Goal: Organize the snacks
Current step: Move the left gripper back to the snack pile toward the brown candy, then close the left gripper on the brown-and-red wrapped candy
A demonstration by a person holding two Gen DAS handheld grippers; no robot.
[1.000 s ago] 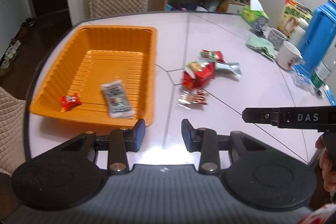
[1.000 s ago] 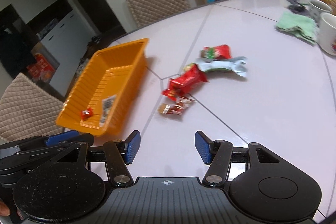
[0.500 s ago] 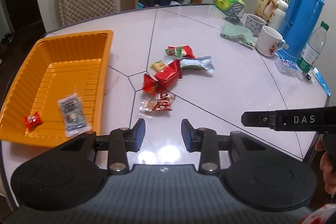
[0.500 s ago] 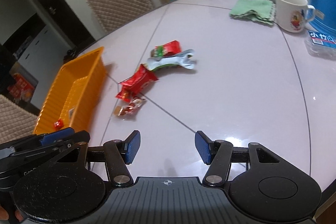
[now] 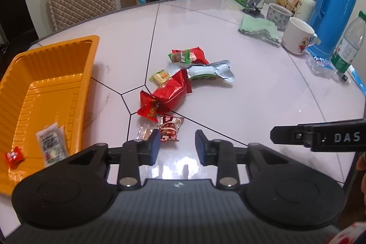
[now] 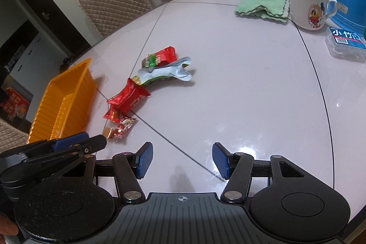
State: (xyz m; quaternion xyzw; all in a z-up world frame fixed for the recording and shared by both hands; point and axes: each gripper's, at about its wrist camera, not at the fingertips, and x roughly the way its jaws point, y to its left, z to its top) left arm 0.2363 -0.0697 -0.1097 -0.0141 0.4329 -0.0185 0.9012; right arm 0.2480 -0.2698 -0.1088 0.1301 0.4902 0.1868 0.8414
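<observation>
snack pile [image 5: 180,81]: red, green, silver wrappers, loose at table [image 5: 251,95] centre, just right of orange tray [image 5: 68,65]. tray held black-white packet [image 5: 51,145] + small red candy [image 5: 14,156]; its near end cut off. bare tabletop right of pile, up to mugs [image 6: 307,5]. left gripper [image 5: 175,148] jaws narrow, just been closing, nothing between. right gripper [image 6: 181,161] spread wide, empty.
</observation>
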